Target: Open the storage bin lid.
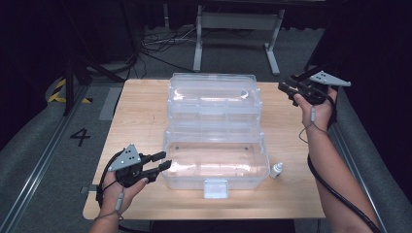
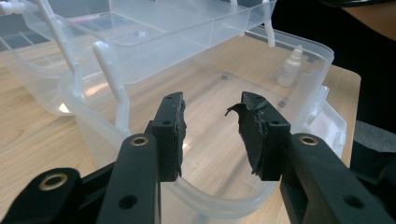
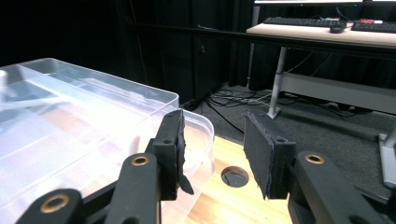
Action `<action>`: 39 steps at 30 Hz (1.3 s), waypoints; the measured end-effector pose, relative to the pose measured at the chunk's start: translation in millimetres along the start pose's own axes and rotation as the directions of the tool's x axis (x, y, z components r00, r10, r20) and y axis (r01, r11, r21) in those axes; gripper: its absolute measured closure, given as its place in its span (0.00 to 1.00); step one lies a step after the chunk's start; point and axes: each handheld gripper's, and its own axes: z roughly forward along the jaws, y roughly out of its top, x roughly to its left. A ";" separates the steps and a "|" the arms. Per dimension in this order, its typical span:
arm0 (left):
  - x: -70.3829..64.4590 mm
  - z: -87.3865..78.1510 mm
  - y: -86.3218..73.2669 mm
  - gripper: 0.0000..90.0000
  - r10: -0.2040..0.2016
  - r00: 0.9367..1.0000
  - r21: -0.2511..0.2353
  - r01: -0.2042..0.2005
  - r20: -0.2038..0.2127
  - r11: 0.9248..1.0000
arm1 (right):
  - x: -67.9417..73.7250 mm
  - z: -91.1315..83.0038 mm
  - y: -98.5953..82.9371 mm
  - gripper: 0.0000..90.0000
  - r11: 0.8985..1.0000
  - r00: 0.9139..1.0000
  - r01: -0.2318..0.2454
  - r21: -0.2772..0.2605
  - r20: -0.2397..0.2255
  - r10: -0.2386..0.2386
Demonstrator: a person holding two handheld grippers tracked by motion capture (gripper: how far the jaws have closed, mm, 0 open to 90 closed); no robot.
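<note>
Clear box (image 1: 215, 162) lies just beyond left gripper (image 1: 163, 161) jaws, untouched

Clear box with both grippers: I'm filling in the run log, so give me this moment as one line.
clear box open, empty | left gripper open, at box's left end | right gripper open, raised beside lid | small bottle on table

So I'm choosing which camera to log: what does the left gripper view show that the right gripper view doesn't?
The left gripper view shows the small dropper bottle beyond the clear box, plus the white tray arms. The right gripper view shows a round hole in the table, floor cables and a desk with a keyboard. Both show open jaws, the clear box and the wooden table.
</note>
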 end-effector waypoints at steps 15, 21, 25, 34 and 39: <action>15.2 -16.4 -3.4 0.62 -0.051 0.991 -0.010 0.050 -0.124 0.999 | 8.2 -59.9 3.0 0.63 0.991 0.988 0.090 0.096 -0.132 -0.077; 22.3 -21.9 -6.4 0.60 -0.070 0.984 -0.001 0.071 -0.166 0.997 | 17.0 -73.4 3.8 0.63 0.979 0.977 0.136 0.150 -0.187 -0.107; 24.5 -22.4 -7.6 0.59 -0.072 0.981 0.012 0.075 -0.179 0.997 | 24.9 -78.9 7.8 0.63 0.967 0.964 0.177 0.184 -0.230 -0.132; 27.1 -24.3 -9.4 0.59 -0.082 0.979 0.019 0.087 -0.188 0.996 | 41.7 -85.0 18.1 0.63 0.928 0.930 0.269 0.257 -0.320 -0.181; 27.0 -25.5 -11.5 0.58 -0.087 0.977 0.028 0.094 -0.195 0.995 | 51.2 -84.7 19.5 0.65 0.885 0.904 0.338 0.321 -0.371 -0.211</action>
